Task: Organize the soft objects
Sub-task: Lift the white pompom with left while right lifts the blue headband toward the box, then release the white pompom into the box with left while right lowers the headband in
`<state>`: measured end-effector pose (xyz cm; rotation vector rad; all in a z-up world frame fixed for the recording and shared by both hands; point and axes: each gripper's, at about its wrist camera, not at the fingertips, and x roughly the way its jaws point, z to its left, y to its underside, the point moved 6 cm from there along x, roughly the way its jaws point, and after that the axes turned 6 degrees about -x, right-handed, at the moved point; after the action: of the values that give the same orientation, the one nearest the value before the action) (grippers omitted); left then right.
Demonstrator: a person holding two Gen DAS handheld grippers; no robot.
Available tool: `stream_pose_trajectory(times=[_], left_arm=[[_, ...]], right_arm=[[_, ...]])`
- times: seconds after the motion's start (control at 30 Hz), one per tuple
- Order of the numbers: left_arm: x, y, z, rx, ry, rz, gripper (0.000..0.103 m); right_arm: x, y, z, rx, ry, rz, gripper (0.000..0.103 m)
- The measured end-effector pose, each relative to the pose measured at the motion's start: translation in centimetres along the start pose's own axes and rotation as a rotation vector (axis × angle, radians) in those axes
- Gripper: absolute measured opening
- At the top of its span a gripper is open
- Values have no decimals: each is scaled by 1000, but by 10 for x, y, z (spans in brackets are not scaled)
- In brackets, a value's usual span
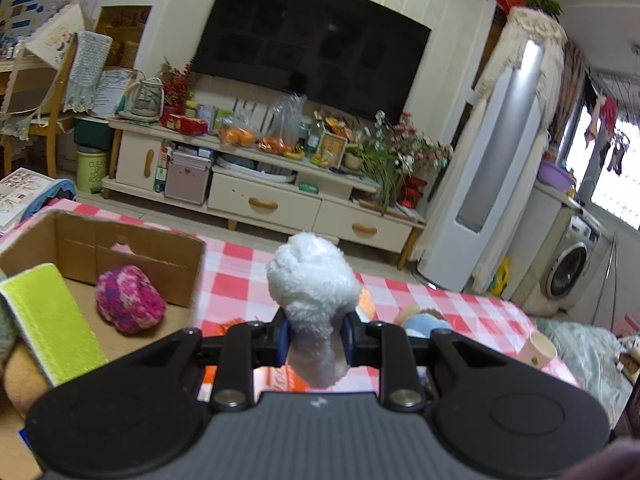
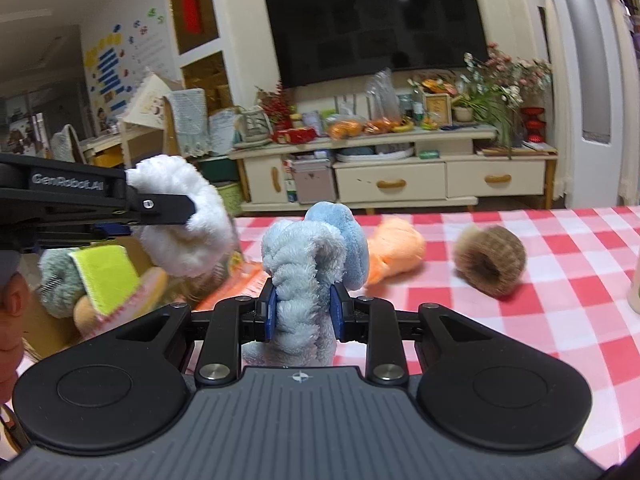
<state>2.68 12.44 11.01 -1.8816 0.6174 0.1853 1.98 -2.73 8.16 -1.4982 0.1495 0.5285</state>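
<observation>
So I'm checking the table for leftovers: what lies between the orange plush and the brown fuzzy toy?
Only bare checked tablecloth between the orange plush and the brown fuzzy toy, seen in the right wrist view.

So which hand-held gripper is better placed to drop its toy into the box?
Probably the left hand-held gripper: its fluffy white plush toy hangs beside the open brown cardboard box.

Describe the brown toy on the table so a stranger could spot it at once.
Start at the table with the red and white checked cloth in front of the TV. In the right wrist view, the brown toy lies on the cloth to the right of the orange plush toy. It is the only brown one, round and fuzzy, with a dark hollow in its near end.
</observation>
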Motion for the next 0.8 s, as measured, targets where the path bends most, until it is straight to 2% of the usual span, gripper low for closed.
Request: stream_pose_trajectory(times=[0.27, 0.53, 0.8], left_arm=[[-19, -22, 32, -72, -39, -84, 23], [-24, -37, 71, -81, -185, -132, 24], [-21, -44, 96, -65, -305, -127, 25]], right_arm=[[12, -21, 28, -25, -84, -28, 32], [36, -40, 62, -38, -173, -31, 32], [53, -38, 77, -52, -246, 0, 33]])
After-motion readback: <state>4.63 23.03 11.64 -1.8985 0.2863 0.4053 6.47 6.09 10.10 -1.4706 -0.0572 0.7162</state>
